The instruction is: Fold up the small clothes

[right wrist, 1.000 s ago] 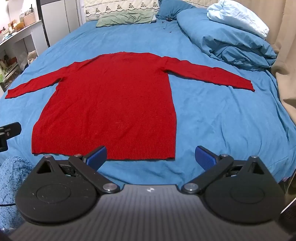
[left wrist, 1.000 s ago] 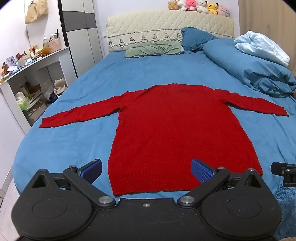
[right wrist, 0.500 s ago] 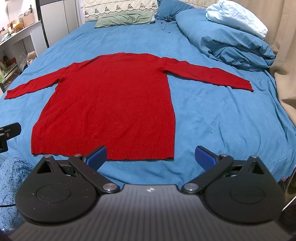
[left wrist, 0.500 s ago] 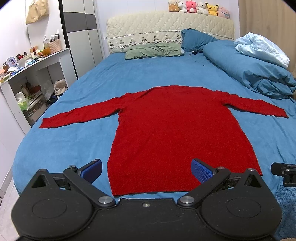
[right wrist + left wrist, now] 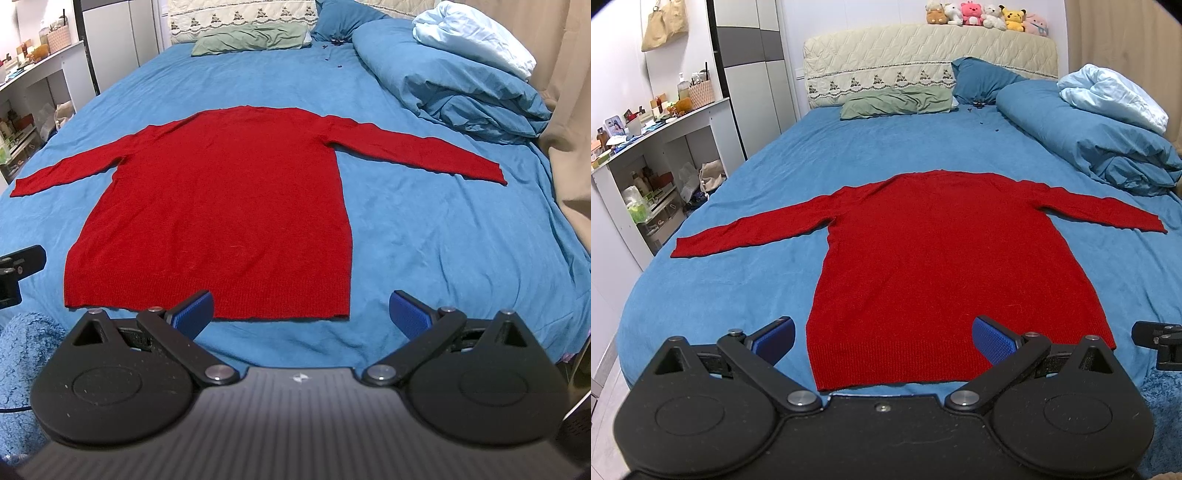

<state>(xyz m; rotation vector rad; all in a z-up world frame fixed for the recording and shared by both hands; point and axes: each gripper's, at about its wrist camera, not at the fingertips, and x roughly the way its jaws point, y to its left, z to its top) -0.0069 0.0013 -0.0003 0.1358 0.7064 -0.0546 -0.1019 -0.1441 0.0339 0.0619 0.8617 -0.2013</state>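
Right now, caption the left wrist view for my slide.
Open left gripper facing a red sweater spread flat, sleeves out, on a blue bed.

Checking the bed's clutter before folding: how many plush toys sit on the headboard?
6, in one row atop the headboard: brown, white, pink, white, yellow, pink. Others may hide behind.

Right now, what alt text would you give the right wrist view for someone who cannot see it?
A red sweater lies flat and unfolded on a blue bed, both sleeves spread out to the sides and its hem nearest the camera. The right claw is open and empty just short of the hem. A rumpled blue duvet is piled at the far right.
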